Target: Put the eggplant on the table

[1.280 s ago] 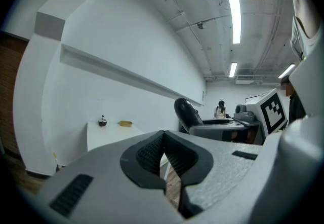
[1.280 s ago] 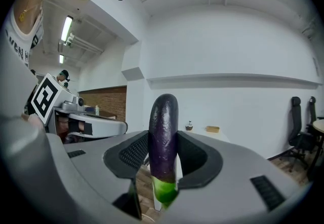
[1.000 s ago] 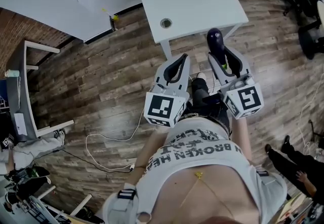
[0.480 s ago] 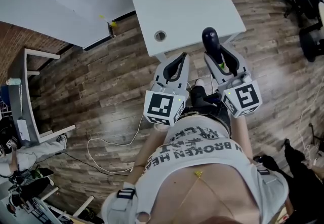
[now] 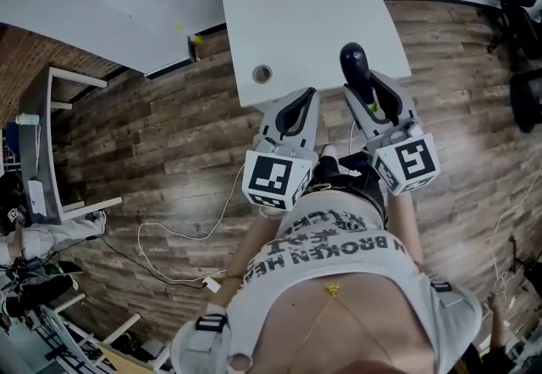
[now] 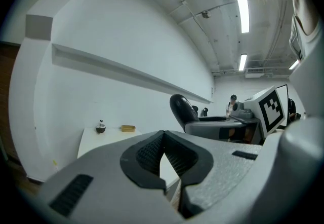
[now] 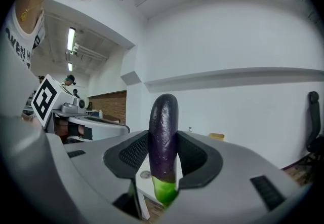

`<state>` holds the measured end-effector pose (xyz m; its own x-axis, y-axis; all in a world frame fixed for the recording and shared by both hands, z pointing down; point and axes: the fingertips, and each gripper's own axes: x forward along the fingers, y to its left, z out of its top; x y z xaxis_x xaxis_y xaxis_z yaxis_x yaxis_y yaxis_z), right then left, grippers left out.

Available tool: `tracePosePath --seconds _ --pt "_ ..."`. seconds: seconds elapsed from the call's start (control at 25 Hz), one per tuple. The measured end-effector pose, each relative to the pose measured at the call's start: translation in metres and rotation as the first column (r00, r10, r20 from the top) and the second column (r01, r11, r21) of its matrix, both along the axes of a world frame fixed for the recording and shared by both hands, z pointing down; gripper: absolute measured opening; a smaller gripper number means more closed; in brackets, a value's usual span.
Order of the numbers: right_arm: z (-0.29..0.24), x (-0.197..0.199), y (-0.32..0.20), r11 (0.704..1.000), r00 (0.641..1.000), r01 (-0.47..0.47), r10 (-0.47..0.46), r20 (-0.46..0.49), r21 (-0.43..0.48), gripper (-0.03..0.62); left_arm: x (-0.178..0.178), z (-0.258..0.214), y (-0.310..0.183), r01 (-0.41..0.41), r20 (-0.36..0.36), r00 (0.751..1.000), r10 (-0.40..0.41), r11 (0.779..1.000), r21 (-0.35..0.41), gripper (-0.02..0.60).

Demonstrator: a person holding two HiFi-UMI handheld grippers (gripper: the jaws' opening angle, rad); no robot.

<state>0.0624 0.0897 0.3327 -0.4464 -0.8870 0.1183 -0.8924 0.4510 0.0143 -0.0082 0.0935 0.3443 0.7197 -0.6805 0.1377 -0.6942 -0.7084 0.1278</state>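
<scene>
As the person (image 5: 339, 279) steps closer, the left gripper (image 6: 163, 154) rides empty with jaws pressed together, the right gripper (image 7: 163, 154) pinches the eggplant (image 7: 163, 126) upright, now just reaching the near edge of the white table (image 5: 296, 17), so set-down looks close, and the yellow dish (image 6: 127, 128) at the far end is too small to read.

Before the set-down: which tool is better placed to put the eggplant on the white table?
Right. The right tool grips the eggplant at the near edge of the white table; the left tool is shut and empty.
</scene>
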Motion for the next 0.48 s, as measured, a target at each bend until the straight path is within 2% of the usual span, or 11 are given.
tracePosePath --seconds 0.2,0.48 --pt "0.003 0.029 -0.016 0.999 0.999 0.037 -0.037 0.003 -0.006 0.174 0.025 0.002 -0.010 0.047 0.001 0.999 -0.047 0.999 -0.005 -0.002" --pt "0.005 0.042 -0.031 0.996 0.995 0.094 -0.094 0.016 0.004 0.174 0.035 0.006 -0.018 0.119 0.001 0.993 -0.119 0.993 -0.008 -0.002"
